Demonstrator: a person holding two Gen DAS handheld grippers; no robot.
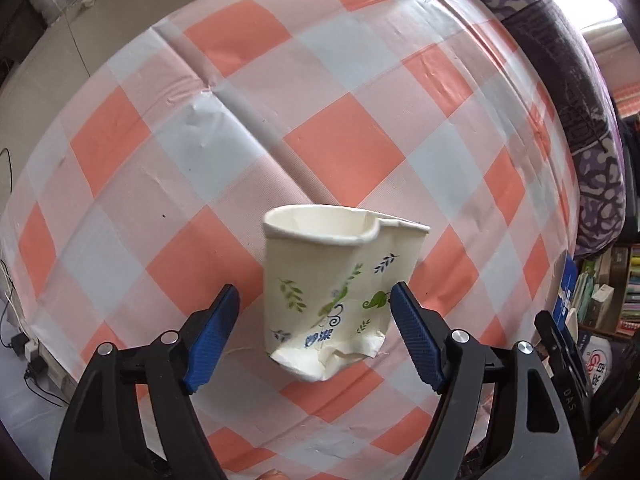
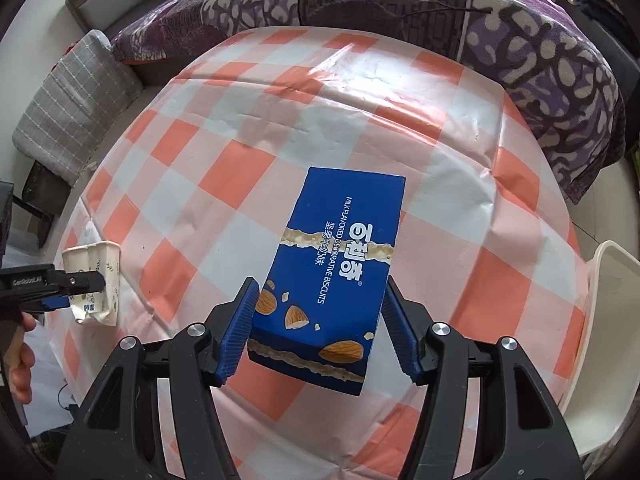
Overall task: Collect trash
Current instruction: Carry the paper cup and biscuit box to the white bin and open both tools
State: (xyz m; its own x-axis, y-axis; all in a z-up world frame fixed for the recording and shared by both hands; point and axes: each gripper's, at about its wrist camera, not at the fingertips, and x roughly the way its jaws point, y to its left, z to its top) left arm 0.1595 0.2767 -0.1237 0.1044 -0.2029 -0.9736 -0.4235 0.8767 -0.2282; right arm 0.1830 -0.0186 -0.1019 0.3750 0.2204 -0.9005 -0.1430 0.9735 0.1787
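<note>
We see our left gripper [image 1: 314,304] with its blue fingers [image 1: 214,336] spread apart around a crumpled paper cup [image 1: 332,292]. The cup stands upright on the desk [image 1: 200,80] with the checked cloth. The finger at 3 o'clock of the cup touches or nearly touches its side, and a small gap shows at the 9 o'clock finger. The cup sits near the desk's close edge, and lots of bare cloth stretches away toward 12 o'clock.

Our right gripper [image 2: 318,312] has its fingers [image 2: 236,336] on both sides of a blue biscuit box [image 2: 336,256]. They look pressed against it, grasping it. The box points toward 12 o'clock, its near end between the fingers. Open cloth lies all around it. A purple blanket [image 2: 520,40] lies past the far edge. A white chair [image 2: 612,320] stands at 3 o'clock, past the desk edge.
</note>
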